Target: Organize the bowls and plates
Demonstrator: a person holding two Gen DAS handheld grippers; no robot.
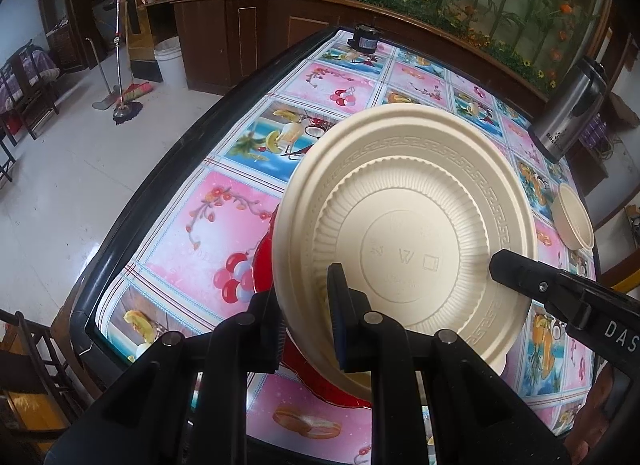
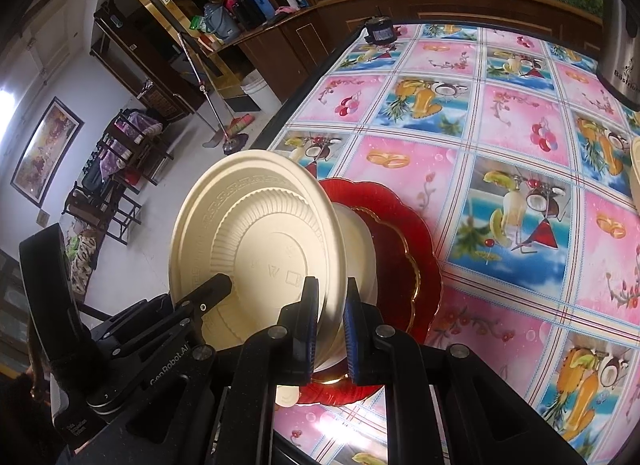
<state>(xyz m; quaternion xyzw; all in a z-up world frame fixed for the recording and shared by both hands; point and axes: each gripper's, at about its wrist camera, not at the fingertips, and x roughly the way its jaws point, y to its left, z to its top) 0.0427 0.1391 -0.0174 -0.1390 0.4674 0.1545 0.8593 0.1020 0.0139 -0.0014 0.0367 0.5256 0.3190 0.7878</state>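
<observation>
the left gripper (image 2: 224, 285) body carries "genrobot.ai" in pale letters; the right gripper (image 1: 504, 261) shows "das" before the frame cuts it off — the steel urn (image 2: 624, 45) bears a brand starting "bostr", the rest unreadable — the cream plate (image 1: 404, 233) has an embossed "w"-like mark

Open tablecloth (image 2: 500, 137) lies right of the red plate (image 2: 404, 249); kettle (image 1: 568, 113) flanks.

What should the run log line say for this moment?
left gripper: shut on cream plate | right gripper: shut on cream plate | plate tilted over red plate
</observation>
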